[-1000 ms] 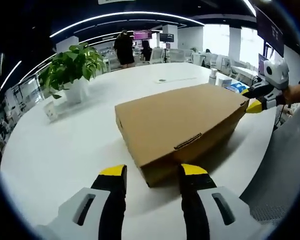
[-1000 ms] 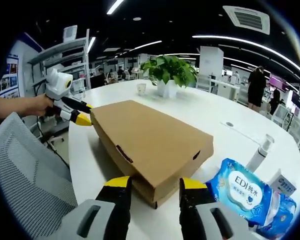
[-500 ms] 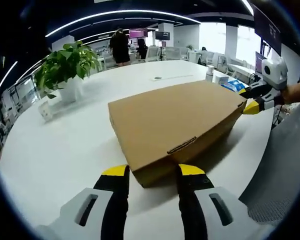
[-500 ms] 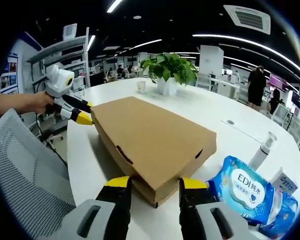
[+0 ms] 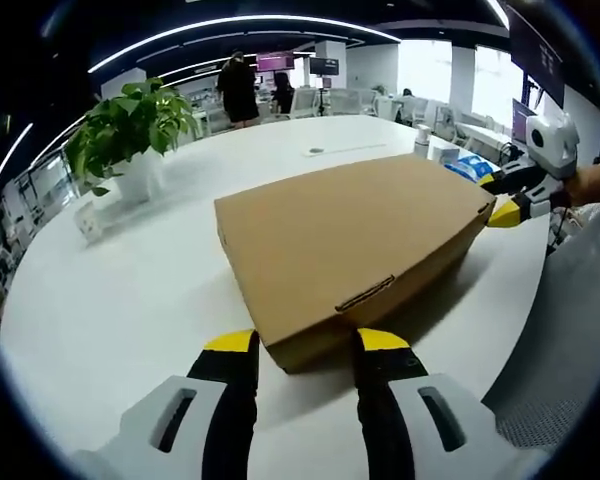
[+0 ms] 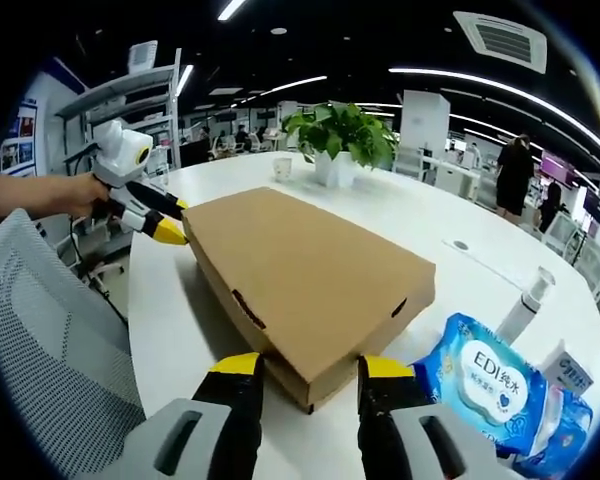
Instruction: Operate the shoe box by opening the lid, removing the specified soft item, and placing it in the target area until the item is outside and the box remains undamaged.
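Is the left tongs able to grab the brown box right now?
Probably yes. The left tongs are open at a corner of the closed box, with nothing between them; the right tongs sit at the opposite corner.

Box (image 5: pixel 352 240) closed, contents hidden. Wipes pack (image 6: pixel 502 390) cut off at the right gripper view's edge. Far people (image 5: pixel 238 90) too small and blurred to tell.

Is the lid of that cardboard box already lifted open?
No, the cardboard box lies on the white table with its lid flat and its front tab tucked in.
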A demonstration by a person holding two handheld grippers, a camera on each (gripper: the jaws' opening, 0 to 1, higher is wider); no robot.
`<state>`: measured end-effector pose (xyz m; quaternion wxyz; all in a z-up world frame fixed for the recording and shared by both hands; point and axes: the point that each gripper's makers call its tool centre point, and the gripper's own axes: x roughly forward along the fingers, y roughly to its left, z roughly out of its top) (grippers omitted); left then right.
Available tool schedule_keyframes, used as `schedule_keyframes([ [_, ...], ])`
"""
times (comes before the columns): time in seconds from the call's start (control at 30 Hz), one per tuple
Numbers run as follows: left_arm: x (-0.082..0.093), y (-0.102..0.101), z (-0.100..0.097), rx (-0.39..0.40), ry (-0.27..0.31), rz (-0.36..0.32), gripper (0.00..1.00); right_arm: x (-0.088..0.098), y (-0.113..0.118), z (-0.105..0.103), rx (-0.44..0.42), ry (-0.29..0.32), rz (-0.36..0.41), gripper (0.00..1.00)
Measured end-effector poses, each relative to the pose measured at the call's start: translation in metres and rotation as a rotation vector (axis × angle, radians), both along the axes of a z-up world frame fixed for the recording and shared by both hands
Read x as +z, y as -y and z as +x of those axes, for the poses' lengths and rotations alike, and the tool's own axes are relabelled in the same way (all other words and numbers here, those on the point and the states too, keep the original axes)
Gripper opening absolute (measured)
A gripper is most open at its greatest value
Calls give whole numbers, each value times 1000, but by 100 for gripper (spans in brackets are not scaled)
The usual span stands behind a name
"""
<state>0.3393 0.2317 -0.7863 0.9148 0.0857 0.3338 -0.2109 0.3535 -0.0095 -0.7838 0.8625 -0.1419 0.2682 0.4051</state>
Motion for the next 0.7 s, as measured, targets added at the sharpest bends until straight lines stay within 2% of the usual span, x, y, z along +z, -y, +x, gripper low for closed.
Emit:
schedule_keyframes([
  [0.3,0,1,11,-6,-4,2,37,0,1,10,-4,2,-4,34],
  [0.7,0,2,33,-6,-5,-2,37,-1,3,32,-12,2,-9,34],
])
